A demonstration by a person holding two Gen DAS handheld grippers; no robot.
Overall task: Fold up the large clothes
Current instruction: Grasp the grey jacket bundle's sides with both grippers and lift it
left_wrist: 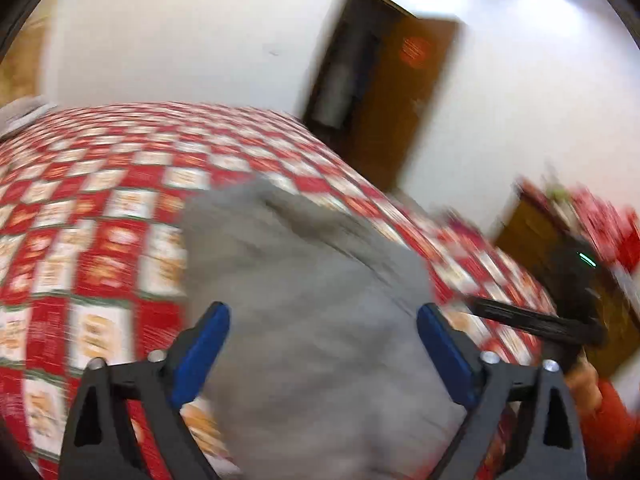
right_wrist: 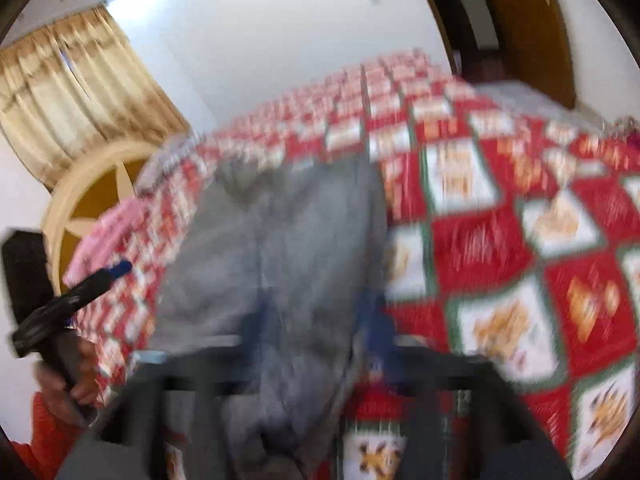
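1. A grey garment (left_wrist: pixel 304 300) lies folded on a bed's red-and-white checked cover (left_wrist: pixel 100 208) in a white-walled room.
2. The left gripper (left_wrist: pixel 322 344) hangs above the garment, jaws wide, gripping nothing; the blurred right gripper (right_wrist: pixel 316 336) likewise stands open.
3. The left view alone shows a brown door (left_wrist: pixel 396 92); the right, beige curtains (right_wrist: pixel 80 92).

A red checkered bedspread (left_wrist: pixel 100 208), brown door (left_wrist: pixel 400 100) and beige curtain (right_wrist: pixel 76 92).

Black gripper frames, blue fingers (left_wrist: pixel 202 354), silver screws, orange-red sleeve (left_wrist: pixel 612 420)
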